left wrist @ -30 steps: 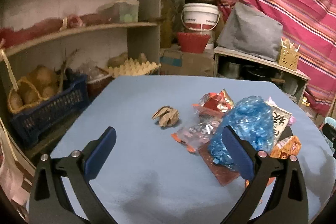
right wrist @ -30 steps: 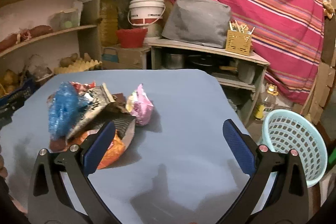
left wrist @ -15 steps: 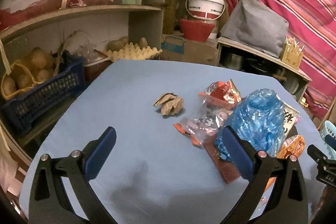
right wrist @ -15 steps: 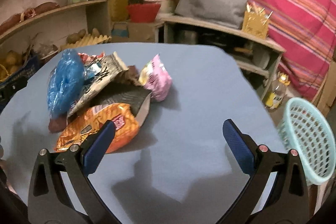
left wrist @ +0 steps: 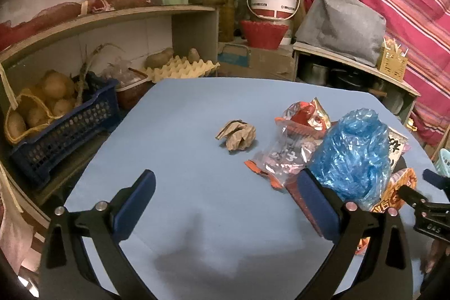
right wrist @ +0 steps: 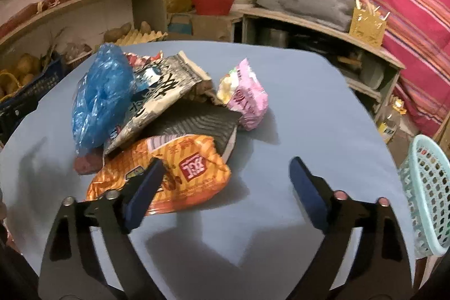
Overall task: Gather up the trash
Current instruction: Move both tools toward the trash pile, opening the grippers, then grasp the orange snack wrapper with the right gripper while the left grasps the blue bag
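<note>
A pile of trash lies on the blue table [left wrist: 182, 131]. A crumpled brown paper ball [left wrist: 237, 134] sits apart, ahead of my open, empty left gripper [left wrist: 225, 193]. A blue plastic bag [left wrist: 353, 156] and a red snack wrapper [left wrist: 305, 115] lie to its right. In the right wrist view the blue plastic bag [right wrist: 99, 94], a black-and-white packet [right wrist: 163, 92], a pink packet [right wrist: 247, 96] and an orange snack bag [right wrist: 180, 169] form the pile. My right gripper [right wrist: 225, 184] is open and empty, its left finger over the orange bag's near edge.
A light teal mesh basket [right wrist: 429, 193] stands off the table's right edge. Shelves on the left hold a blue crate [left wrist: 64, 131] with potatoes and an egg tray [left wrist: 182, 68]. A white bucket [left wrist: 272, 2] and a grey bundle [left wrist: 340, 24] stand behind.
Both grippers have moved forward and lower towards the table. The right gripper has come close to the orange bag; its tip now shows at the right edge of the left wrist view.
</note>
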Available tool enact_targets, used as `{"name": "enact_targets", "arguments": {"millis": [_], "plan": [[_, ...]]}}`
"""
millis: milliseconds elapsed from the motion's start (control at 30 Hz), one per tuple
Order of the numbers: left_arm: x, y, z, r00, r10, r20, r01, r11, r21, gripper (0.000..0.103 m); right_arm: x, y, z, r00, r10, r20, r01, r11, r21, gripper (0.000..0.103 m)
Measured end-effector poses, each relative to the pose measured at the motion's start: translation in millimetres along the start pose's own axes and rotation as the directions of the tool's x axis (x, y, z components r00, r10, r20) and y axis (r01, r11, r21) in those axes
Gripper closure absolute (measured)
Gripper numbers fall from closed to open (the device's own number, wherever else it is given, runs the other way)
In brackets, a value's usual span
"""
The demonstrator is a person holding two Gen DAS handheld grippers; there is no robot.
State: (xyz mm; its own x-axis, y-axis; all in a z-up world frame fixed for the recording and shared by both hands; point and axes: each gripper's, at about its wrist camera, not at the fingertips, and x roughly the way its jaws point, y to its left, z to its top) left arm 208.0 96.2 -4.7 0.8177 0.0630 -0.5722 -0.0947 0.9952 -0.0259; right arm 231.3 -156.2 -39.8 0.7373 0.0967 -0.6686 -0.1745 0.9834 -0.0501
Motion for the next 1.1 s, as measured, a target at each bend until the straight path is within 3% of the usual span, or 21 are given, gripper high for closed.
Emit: {"name": "enact_targets", "arguments": {"millis": [200, 267, 467, 667, 800, 867, 1100], "plan": [[1, 1, 0, 1.0, 0.005, 0.001, -0.005, 1.0, 0.014, 0.005, 8, 6, 1, 0.996, 0.075, -0.041, -0.075, 0.997, 0.002, 0.041], [1, 1, 0, 1.0, 0.005, 0.001, -0.005, 1.0, 0.014, 0.005, 10, 9, 1, 0.994, 0.094, -0.053, -0.094, 0.996, -0.005, 0.058], [-1, 2, 0, 1.0, -0.007, 0.0, 0.007, 1.0, -0.001, 0.005, 5, 12, 0, 0.991, 0.121, -0.065, -0.122, 0.992, -0.023, 0.074], [-8, -4, -1, 1.0, -0.024, 0.007, 0.024, 1.0, 0.001, 0.005, -6, 3, -4, 0.986, 0.153, -0.067, -0.154, 0.988, -0.013, 0.086], [-12, -13, 0, 0.999, -0.038, 0.008, 0.038, 0.999, 0.011, 0.005, -18, -5, -5, 0.984, 0.172, -0.053, -0.172, 0.985, 0.006, 0.087], [-14, -19, 1, 0.999, -0.052, 0.011, 0.051, 0.999, 0.011, 0.005, -27, -12, -5, 0.984, 0.176, -0.036, -0.175, 0.984, 0.017, 0.099], [-16, -52, 4, 0.995, -0.1, 0.014, 0.099, 0.994, 0.048, 0.005, -45, -49, -6, 0.99, 0.144, 0.001, -0.144, 0.987, 0.071, 0.099]]}}
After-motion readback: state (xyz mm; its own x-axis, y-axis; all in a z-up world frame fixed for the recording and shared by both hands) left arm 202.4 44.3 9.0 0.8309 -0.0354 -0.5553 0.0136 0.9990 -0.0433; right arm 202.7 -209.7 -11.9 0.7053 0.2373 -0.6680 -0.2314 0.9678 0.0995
